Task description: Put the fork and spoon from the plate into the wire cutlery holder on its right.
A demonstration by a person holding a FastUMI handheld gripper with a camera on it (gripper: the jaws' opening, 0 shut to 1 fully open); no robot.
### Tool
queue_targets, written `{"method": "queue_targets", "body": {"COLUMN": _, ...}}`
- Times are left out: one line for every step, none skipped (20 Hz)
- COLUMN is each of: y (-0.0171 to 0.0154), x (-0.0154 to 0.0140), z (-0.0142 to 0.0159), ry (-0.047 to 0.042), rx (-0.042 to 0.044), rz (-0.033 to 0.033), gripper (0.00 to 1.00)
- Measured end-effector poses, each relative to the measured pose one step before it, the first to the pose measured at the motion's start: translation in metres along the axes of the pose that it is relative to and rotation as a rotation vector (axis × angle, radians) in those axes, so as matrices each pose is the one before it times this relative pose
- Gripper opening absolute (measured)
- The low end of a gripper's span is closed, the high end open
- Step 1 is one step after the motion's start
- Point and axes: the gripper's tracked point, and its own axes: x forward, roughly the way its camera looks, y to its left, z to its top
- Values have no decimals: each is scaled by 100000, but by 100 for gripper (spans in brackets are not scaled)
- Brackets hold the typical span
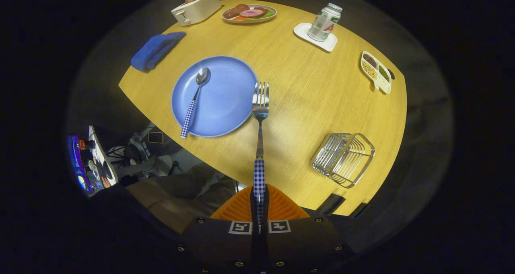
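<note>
Two fingers of my gripper (259, 197) are pressed together on the checked handle of the fork (260, 117); both bear on it, one from each side. The handle's far end is swallowed between them, so I cannot make out how far in it goes. The fork points straight ahead, tines forward, raised above the table (314, 93). Its head lies in my line of sight just at the right rim of the blue plate (225, 105); whether it hangs over the rim or beside it I cannot tell from here.

Spoon (194, 101): lying on the plate, left half, bowl away from me, checked handle running back over the near rim.

Wire holder (343, 158): on the table to the right of the fork, nearer me than the plate, well apart from both. It looks tipped or seen at a slant; I cannot settle which. Nothing visible inside it.

Farther off: a blue cloth (156, 50) bunched left of the plate; a toaster (196, 8) at the far edge, its top partly cut off; a dish of food (249, 13) beside it; a can (324, 21) on a white coaster (316, 36); a small divided tray (376, 72) near the right edge, contents too small to name.

Below the table's near edge, clutter at the left, too blurred and dim to identify.
</note>
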Motion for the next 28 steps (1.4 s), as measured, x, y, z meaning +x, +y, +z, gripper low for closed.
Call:
{"method": "queue_targets", "body": {"y": -685, "x": -305, "z": -845, "ry": 747, "rx": -11, "rz": -625, "gripper": 1}}
{"method": "queue_targets", "body": {"y": -566, "x": -332, "z": -660, "ry": 655, "rx": -424, "rz": -486, "gripper": 1}}
{"method": "queue_targets", "body": {"y": -827, "x": -562, "z": -874, "ry": 1174, "rx": -1027, "rz": -839, "gripper": 1}}
{"method": "queue_targets", "body": {"y": -901, "x": -425, "z": -770, "ry": 969, "rx": -866, "rz": -1030, "gripper": 1}}
{"method": "queue_targets", "body": {"y": -994, "x": -546, "z": -658, "ry": 772, "rx": 312, "rz": -1246, "gripper": 1}}
{"method": "queue_targets", "body": {"y": -937, "x": -538, "z": -495, "ry": 176, "rx": 1104, "rz": -1067, "gripper": 1}}
{"method": "queue_targets", "body": {"y": -889, "x": -517, "z": -256, "ry": -268, "rx": 1676, "rz": -539, "gripper": 1}}
{"method": "queue_targets", "body": {"y": -832, "x": -445, "z": -253, "ry": -246, "rx": 1643, "rz": -515, "gripper": 1}}
{"method": "queue_targets", "body": {"y": -906, "x": -469, "z": -350, "ry": -563, "rx": 1893, "rz": -335, "gripper": 1}}
{"method": "queue_targets", "body": {"y": -686, "x": -419, "z": -347, "ry": -44, "rx": 1504, "rz": 130, "gripper": 1}}
{"method": "queue_targets", "body": {"y": -622, "x": -385, "z": -277, "ry": 447, "rx": 1022, "rz": 208, "gripper": 1}}
{"method": "queue_targets", "body": {"y": -707, "x": -178, "z": -432, "ry": 881, "rx": 455, "rz": -139, "gripper": 1}}
{"method": "queue_targets", "body": {"y": -698, "x": -214, "z": -281, "ry": 785, "rx": 104, "rz": -823, "gripper": 1}}
{"method": "queue_targets", "body": {"y": -708, "x": -232, "z": -179, "ry": 700, "rx": -12, "rz": -865, "gripper": 0}}
{"method": "queue_targets", "body": {"y": -476, "x": 8, "z": -97, "ry": 804, "rx": 508, "rz": -368, "gripper": 1}}
{"method": "queue_targets", "body": {"y": -347, "x": 33, "z": -66, "ry": 725, "rx": 515, "rz": 240, "gripper": 1}}
{"method": "queue_targets", "body": {"y": -274, "x": 111, "z": -95, "ry": 855, "rx": 716, "rz": 458, "gripper": 1}}
{"method": "queue_targets", "body": {"y": -163, "x": 153, "z": -53, "ry": 992, "rx": 4, "rz": 585, "gripper": 0}}
{"method": "queue_targets", "body": {"y": -34, "x": 229, "z": -249, "ry": 1514, "rx": -405, "rz": 846, "gripper": 0}}
{"method": "queue_targets", "body": {"y": -242, "x": 237, "z": -97, "ry": 1654, "rx": -792, "rz": 164, "gripper": 0}}
{"method": "queue_targets", "body": {"y": -367, "x": 130, "z": -31, "ry": 1699, "rx": -1082, "rz": -393, "gripper": 0}}
{"method": "queue_targets", "body": {"y": -417, "x": 189, "z": 5, "ry": 1330, "rx": -577, "rz": -736, "gripper": 0}}
{"method": "queue_targets", "body": {"y": -420, "x": 273, "z": 37, "ry": 1654, "rx": -577, "rz": -827, "gripper": 0}}
{"method": "queue_targets", "body": {"y": -275, "x": 181, "z": 29, "ry": 1913, "rx": 667, "rz": -347, "gripper": 1}}
{"method": "queue_targets", "body": {"y": 111, "x": 34, "z": -62, "ry": 2068, "rx": 517, "rz": 1324, "gripper": 1}}
{"method": "queue_targets", "body": {"y": -33, "x": 299, "z": 73, "ry": 1334, "rx": 151, "rz": 944, "gripper": 1}}
{"method": "queue_targets", "body": {"y": -286, "x": 333, "z": 158, "ry": 1851, "rx": 138, "rz": -261, "gripper": 0}}
{"method": "queue_targets", "body": {"y": -297, "x": 456, "z": 105, "ry": 2102, "rx": 117, "rz": 10, "gripper": 1}}
